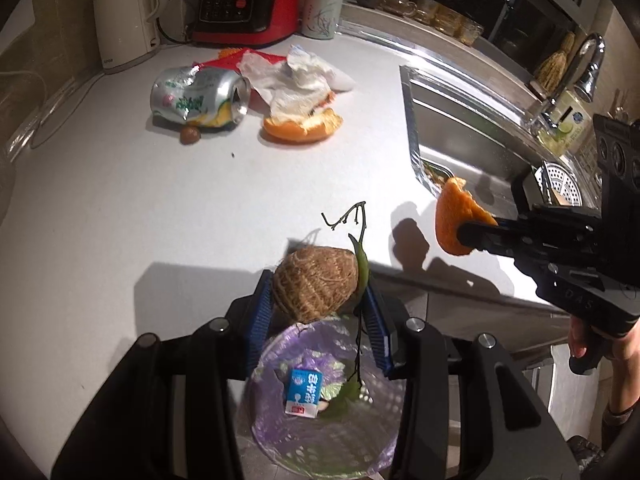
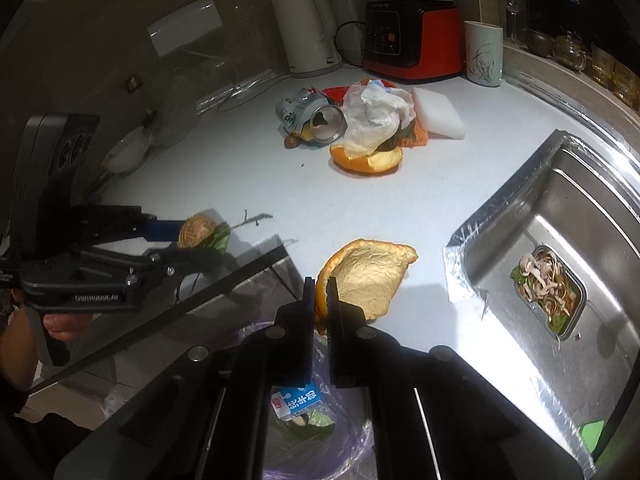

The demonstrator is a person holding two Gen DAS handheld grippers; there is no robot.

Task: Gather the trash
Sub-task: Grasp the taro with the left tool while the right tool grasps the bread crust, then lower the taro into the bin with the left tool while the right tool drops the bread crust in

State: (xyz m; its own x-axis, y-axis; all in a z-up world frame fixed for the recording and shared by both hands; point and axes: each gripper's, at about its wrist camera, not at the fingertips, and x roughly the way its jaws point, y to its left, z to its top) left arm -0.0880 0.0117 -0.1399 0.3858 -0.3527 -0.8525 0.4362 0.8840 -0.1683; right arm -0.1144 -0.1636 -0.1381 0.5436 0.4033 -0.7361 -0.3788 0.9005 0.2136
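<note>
My left gripper (image 1: 316, 292) is shut on a brown fibrous ball (image 1: 316, 284). A leafy twig (image 1: 360, 256) is pinched against its right pad. It hangs over the purple-lined trash bin (image 1: 280, 432), which holds a blue milk carton (image 1: 304, 392). My right gripper (image 2: 320, 300) is shut on a piece of orange peel (image 2: 372, 276) at the counter's front edge, above the same bin (image 2: 360, 440). On the counter farther back lie a crushed can (image 1: 200, 96), crumpled paper (image 1: 296, 80), another orange peel (image 1: 302, 124) and a small brown nut (image 1: 189, 135).
A white kettle (image 1: 124, 16), a red appliance (image 1: 248, 4) and a cup (image 1: 322, 10) stand along the back wall. The steel sink (image 2: 580, 208) on the right holds a tray of food scraps (image 2: 548, 284). A white sponge (image 2: 438, 114) lies beside the paper.
</note>
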